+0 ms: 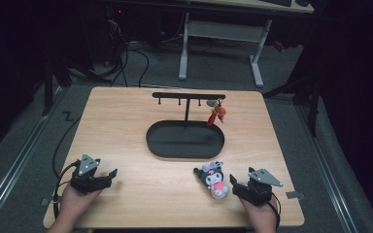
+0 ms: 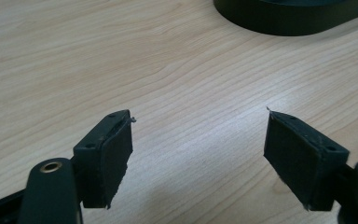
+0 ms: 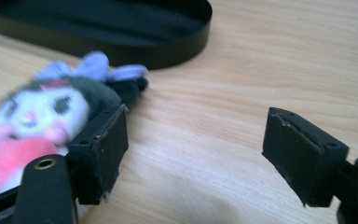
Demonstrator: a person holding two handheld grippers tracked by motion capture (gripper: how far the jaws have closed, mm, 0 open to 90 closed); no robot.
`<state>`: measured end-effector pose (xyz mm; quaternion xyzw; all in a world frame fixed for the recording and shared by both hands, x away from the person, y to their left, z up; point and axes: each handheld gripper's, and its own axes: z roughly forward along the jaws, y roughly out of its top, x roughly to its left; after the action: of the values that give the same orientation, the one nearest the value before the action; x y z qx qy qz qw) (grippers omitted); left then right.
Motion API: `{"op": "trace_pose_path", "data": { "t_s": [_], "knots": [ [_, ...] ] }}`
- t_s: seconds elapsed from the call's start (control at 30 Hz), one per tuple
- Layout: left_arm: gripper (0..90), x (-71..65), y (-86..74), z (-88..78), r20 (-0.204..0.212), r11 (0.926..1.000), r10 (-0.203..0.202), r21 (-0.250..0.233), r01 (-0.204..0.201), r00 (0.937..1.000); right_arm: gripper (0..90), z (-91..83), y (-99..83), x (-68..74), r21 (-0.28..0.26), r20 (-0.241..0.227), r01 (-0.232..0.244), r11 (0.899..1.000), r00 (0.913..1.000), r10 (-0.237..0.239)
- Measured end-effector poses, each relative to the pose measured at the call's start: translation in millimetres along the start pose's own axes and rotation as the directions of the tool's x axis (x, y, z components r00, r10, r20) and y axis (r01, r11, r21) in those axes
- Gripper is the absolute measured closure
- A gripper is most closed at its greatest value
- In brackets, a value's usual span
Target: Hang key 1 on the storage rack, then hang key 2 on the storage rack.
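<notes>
The wooden counter (image 1: pixel 126 126) spreads across the middle of the high view, a pale square slab on a dark floor. At its centre sits a black oval tray (image 1: pixel 158 141), from whose back edge a thin T-shaped hanger stand (image 1: pixel 188 96) rises with small pegs under its crossbar; a red keychain charm (image 1: pixel 217 113) hangs from the peg at the right end of the bar, dangling over the tray's right rim. The same tray shows as a dark curved wall at the top right of the left gripper view (image 2: pixel 289 21) and along the top of the right gripper view (image 3: pixel 168 46). In the lower left of the high view the person's left hand (image 1: pixel 73 201) comes in from the bottom edge, wrist low, holding the left hand-held gripper (image 1: pixel 111 175) level and pointed toward the right of the frame; its jaws stand wide apart with bare wood between them in the left gripper view (image 2: pixel 198 140), gripping nothing. In the lower right the right hand (image 1: pixel 260 216) holds the right hand-held gripper (image 1: pixel 233 182) low over the counter, pointed up and left in the frame; its jaws are spread wide too, nothing between them in the right gripper view (image 3: pixel 193 144). The plush doll keychain (image 1: pixel 214 178), dark-hooded with a pink body, lies on the counter just below the tray's right end, just beside the right hand-held gripper's tips; in the right gripper view it lies blurred at the left (image 3: pixel 32 121), outside the left jaw, and whether it touches that jaw I cannot tell.
</notes>
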<state>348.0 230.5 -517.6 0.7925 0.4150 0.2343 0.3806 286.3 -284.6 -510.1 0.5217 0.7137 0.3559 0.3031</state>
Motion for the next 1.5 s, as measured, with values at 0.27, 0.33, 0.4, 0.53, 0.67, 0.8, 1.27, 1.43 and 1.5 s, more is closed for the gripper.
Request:
{"op": "trace_pose_path", "data": {
  "t_s": [0.27, 0.33, 0.4, 0.53, 0.67, 0.8, 1.27, 1.43, 1.5],
  "knots": [
    [22.5, -6.5, 4.2, 2.2, 0.005, 0.9984, 0.057, -0.003, -0.057, 0.9984, 17.0, -0.1, -1.8, -7.3, 0.143, 0.004, -0.002, 0.990, 1.0000, 0.002],
    [22.4, -8.9, 5.2, 2.9, 0.006, 0.9979, 0.065, -0.008, -0.065, 0.9979, 16.5, -1.0, -1.2, -9.9, 0.167, -0.003, -0.023, 0.986, 0.9997, 0.023],
    [22.4, -11.2, 6.8, 3.5, 0.013, 0.9975, 0.070, -0.013, -0.070, 0.9974, 16.4, -1.1, 0.2, -11.9, 0.197, -0.012, -0.035, 0.980, 0.9992, 0.038],
    [22.4, -15.0, 9.8, 6.9, 0.029, 0.9960, 0.087, -0.022, -0.087, 0.9957, 16.4, -0.8, 3.7, -15.4, 0.262, -0.027, -0.046, 0.964, 0.9981, 0.055],
    [22.4, -16.8, 9.8, 10.4, 0.049, 0.9946, 0.104, -0.003, -0.104, 0.9934, 16.6, -1.8, 11.2, -20.5, 0.293, -0.033, -0.037, 0.955, 0.9983, 0.049],
    [22.5, -16.3, 9.1, 8.9, 0.054, 0.9948, 0.102, -0.007, -0.101, 0.9934, 17.0, -4.5, 20.1, -20.9, 0.350, -0.040, -0.014, 0.937, 0.9988, 0.030],
    [23.2, -21.3, 8.4, 6.9, 0.074, 0.9896, 0.143, -0.021, -0.142, 0.9869, 18.8, 2.1, 43.7, -8.1, 0.539, -0.079, 0.029, 0.842, 0.9967, 0.016],
    [23.2, -20.5, 9.1, 5.1, 0.075, 0.9889, 0.148, -0.023, -0.147, 0.9862, 19.9, 4.5, 55.4, -1.2, 0.633, -0.112, 0.067, 0.771, 0.9936, 0.006],
    [23.2, -20.4, 9.9, 4.4, 0.075, 0.9886, 0.150, -0.030, -0.148, 0.9859, 19.9, 4.7, 58.9, 3.9, 0.664, -0.125, 0.100, 0.741, 0.9920, -0.022]
  ]
}}
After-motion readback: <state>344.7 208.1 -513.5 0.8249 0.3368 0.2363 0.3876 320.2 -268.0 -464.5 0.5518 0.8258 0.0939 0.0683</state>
